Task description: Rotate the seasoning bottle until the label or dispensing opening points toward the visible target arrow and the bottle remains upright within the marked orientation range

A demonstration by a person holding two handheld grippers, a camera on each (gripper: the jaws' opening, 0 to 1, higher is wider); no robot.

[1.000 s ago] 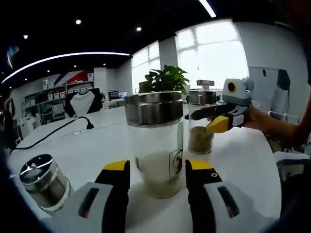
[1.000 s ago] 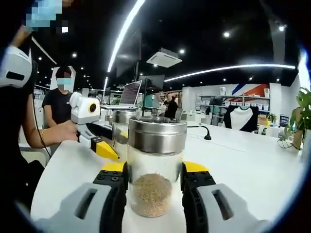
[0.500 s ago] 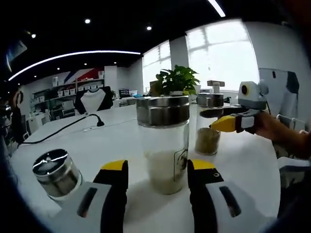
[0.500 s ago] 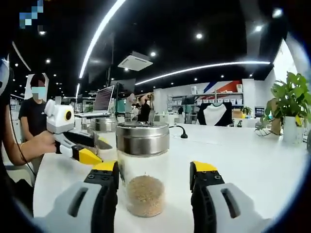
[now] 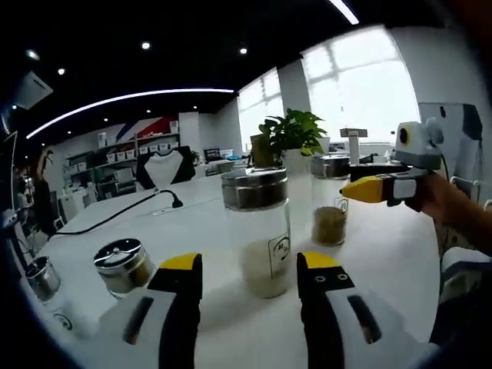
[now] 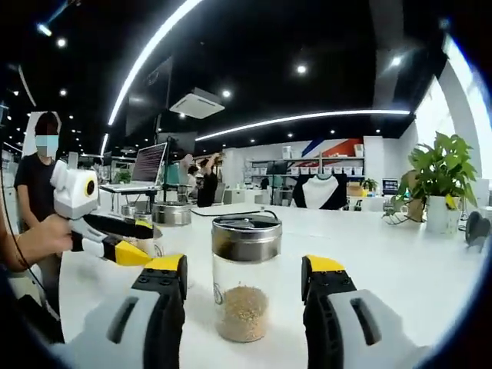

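Bottles stand upright on the white table (image 5: 384,254), both free of the claws. Left gripper (image 5: 250,269) has its jaws spread, and the bottle of white grains (image 5: 259,231) sits just ahead between them, untouched, small label facing us but unreadable. Right gripper (image 6: 244,273) is spread too, the bottle of brown seasoning (image 6: 244,277) standing past its tips. Lower left, a short shaker (image 5: 123,265) and another steel-capped jar (image 5: 42,278), partly cut off.
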